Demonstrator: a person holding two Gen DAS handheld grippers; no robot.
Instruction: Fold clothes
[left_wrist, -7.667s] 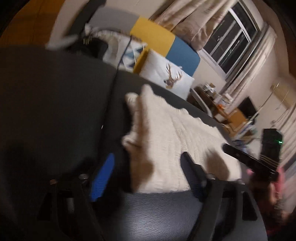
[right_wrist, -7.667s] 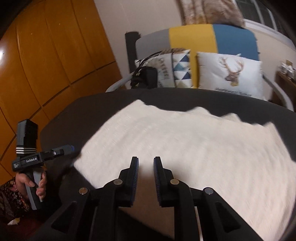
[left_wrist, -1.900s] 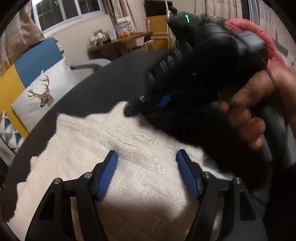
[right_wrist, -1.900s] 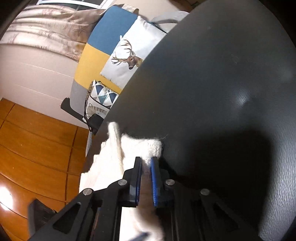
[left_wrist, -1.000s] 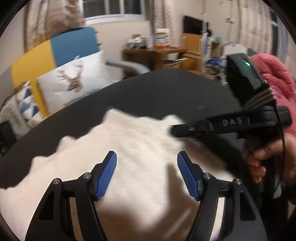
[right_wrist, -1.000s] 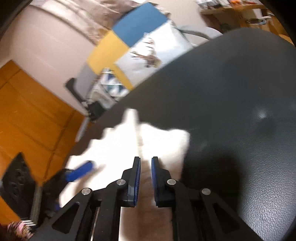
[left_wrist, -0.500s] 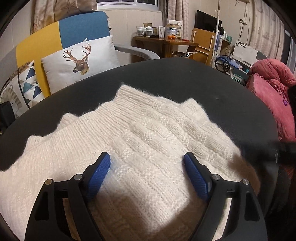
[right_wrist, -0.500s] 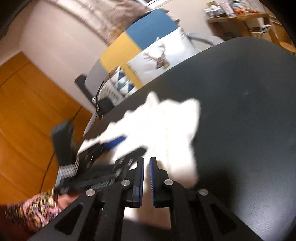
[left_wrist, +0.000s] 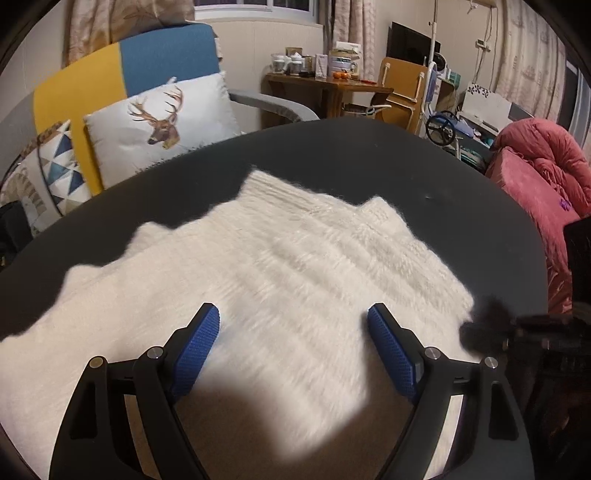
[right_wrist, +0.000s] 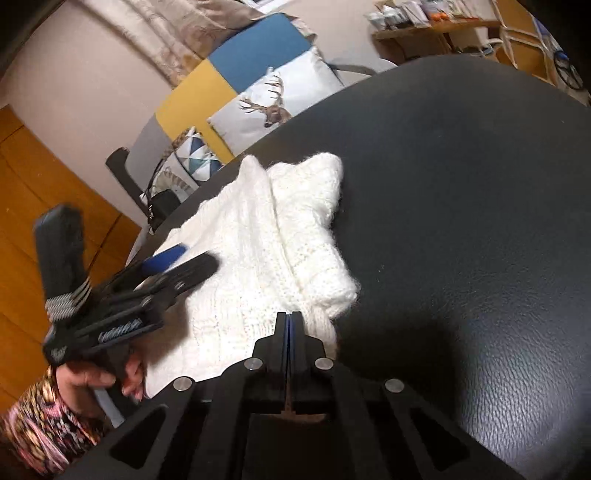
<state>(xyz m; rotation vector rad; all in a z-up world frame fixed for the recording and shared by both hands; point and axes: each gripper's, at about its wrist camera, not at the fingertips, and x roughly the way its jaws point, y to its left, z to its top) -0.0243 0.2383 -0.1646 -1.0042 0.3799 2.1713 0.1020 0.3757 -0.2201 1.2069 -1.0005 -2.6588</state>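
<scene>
Left wrist view: left gripper (left_wrist: 293, 325) spread wide above the white knit sweater (left_wrist: 258, 273), gripping nothing. Right gripper (right_wrist: 289, 318) fully closed at the sweater's near edge, mid-table (right_wrist: 461, 184); pinch on knit unclear. Risk: bulky knit springs open, undoing the fold.

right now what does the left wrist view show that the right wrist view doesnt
Only the left wrist view: the pink quilt at right and the left gripper open above the white sweater.
Only the right wrist view: orange wood panelling, a hand on the left gripper's handle, and the right gripper shut.
Both: the sweater, the black table, the deer cushion.
</scene>
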